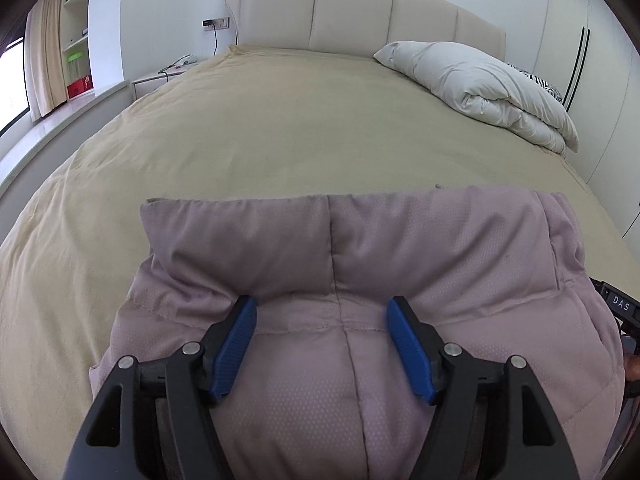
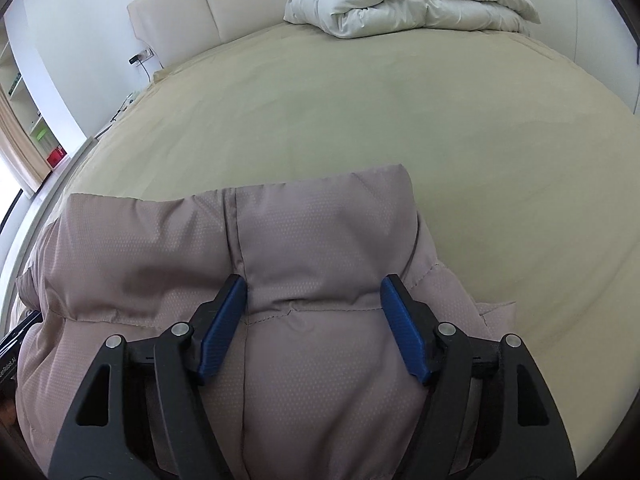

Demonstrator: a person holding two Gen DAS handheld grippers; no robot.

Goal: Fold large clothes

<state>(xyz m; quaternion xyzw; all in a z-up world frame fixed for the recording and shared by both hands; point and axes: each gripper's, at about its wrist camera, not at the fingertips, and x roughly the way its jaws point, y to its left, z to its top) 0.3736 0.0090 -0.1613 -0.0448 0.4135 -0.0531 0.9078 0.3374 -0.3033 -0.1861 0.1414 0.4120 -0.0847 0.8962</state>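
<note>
A mauve quilted padded jacket (image 1: 332, 256) lies on the beige bed (image 1: 280, 120), its stand-up collar toward the headboard. My left gripper (image 1: 322, 308) is open, its blue pads (image 1: 236, 344) spread over the jacket just below the collar's left half. The jacket also shows in the right wrist view (image 2: 312, 232). My right gripper (image 2: 314, 288) is open too, its pads (image 2: 404, 328) spread over the jacket at the collar's right half. Neither gripper holds the cloth. A part of the right gripper (image 1: 620, 308) shows at the left view's right edge.
A folded white duvet (image 1: 492, 84) lies at the bed's far right, by the headboard (image 1: 352, 12). A window sill (image 1: 60, 128) and shelves (image 1: 76, 40) are on the left. A bedside table (image 1: 160, 76) stands at the far left of the bed.
</note>
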